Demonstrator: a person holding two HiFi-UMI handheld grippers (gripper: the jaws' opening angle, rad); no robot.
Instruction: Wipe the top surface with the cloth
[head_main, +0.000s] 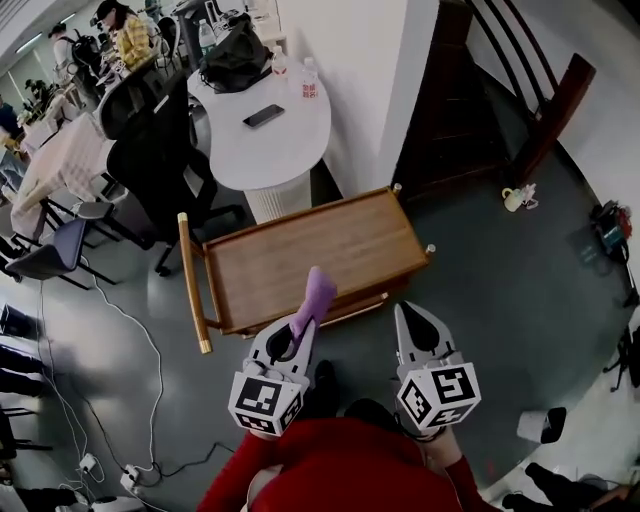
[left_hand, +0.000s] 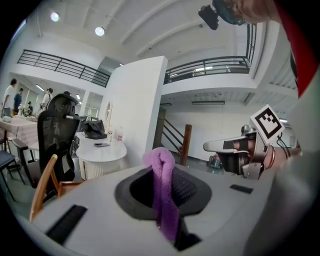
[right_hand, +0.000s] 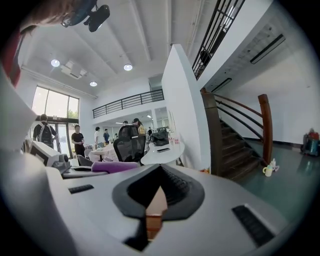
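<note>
Pre-contact step, wiping not started. Left hand-held gripper (head_main: 304, 328) is clamped on a purple cloth (head_main: 318, 293). The cloth sticks up out of the jaws, folded, over the near edge of the wooden cart (head_main: 330, 250) but not visibly touching its top. Right hand-held gripper (head_main: 407, 312) is just off the cart's near right corner, jaws together at the tips, nothing between them. The cart top looks bare, and its handle rail (head_main: 190, 285) is on the left end. Judged next move: tip the left gripper down so the cloth lies flat on the cart top, then sweep across. The right one may need to steady the cart if it rolls.
</note>
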